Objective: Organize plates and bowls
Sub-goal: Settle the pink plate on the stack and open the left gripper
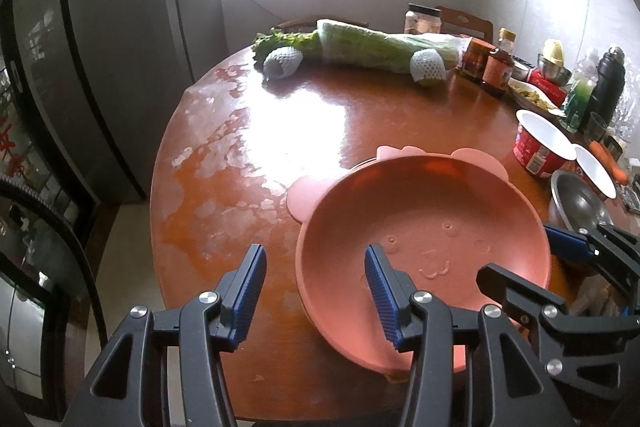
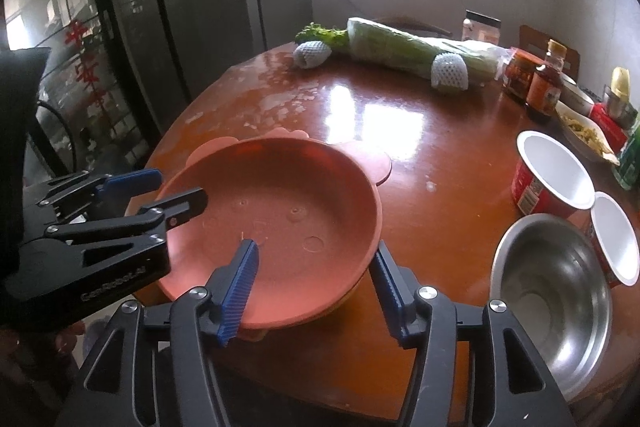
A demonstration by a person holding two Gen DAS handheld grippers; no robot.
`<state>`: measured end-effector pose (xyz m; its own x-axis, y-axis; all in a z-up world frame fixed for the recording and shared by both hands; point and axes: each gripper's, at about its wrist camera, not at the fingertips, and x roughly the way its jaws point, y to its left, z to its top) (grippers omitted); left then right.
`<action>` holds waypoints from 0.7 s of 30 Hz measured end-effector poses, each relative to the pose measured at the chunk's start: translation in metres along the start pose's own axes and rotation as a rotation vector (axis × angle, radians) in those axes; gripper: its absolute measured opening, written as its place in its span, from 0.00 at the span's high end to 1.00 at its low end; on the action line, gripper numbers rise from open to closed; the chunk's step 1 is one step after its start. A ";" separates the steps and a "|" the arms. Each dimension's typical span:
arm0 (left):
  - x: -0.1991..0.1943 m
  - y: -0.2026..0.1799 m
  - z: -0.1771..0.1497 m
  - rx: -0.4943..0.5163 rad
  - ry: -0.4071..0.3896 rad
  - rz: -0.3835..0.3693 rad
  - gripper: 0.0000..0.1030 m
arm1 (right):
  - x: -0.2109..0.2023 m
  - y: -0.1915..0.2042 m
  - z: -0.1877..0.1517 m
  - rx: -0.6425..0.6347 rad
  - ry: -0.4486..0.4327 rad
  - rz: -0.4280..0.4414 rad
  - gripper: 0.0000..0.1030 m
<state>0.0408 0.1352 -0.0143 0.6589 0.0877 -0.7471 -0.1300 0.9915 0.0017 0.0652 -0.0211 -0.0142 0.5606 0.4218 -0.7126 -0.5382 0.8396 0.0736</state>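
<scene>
A pink bear-face bowl (image 1: 424,227) (image 2: 280,211) rests on another pink plate with ears (image 1: 304,199) (image 2: 380,163) near the round table's front edge. My left gripper (image 1: 316,291) is open, its jaws astride the bowl's left rim: one finger inside, one outside. My right gripper (image 2: 316,283) is open, astride the bowl's near right rim. Each gripper shows in the other's view, the right one (image 1: 560,267) and the left one (image 2: 160,191). A steel bowl (image 2: 552,291) (image 1: 580,207) sits right of the pink bowl.
Two red instant-noodle cups (image 2: 552,171) (image 2: 616,239) stand right of the bowls. Wrapped cabbage (image 1: 380,47), greens, sauce bottles (image 1: 498,67), jars and a dark flask (image 1: 608,83) line the table's far and right side. A fridge stands to the left.
</scene>
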 end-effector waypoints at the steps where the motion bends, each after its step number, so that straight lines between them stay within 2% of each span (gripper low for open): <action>1: 0.001 0.001 0.000 -0.002 0.002 -0.001 0.51 | 0.001 0.002 0.000 -0.006 0.001 -0.002 0.42; 11: 0.011 0.009 -0.003 -0.011 0.030 0.014 0.50 | 0.003 0.003 0.003 -0.021 -0.010 -0.031 0.35; 21: 0.005 0.010 -0.002 -0.014 0.013 0.003 0.51 | -0.001 -0.002 0.004 -0.013 -0.026 -0.054 0.35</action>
<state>0.0414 0.1452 -0.0198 0.6487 0.0893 -0.7558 -0.1427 0.9898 -0.0055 0.0679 -0.0216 -0.0107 0.6055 0.3846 -0.6968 -0.5144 0.8571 0.0260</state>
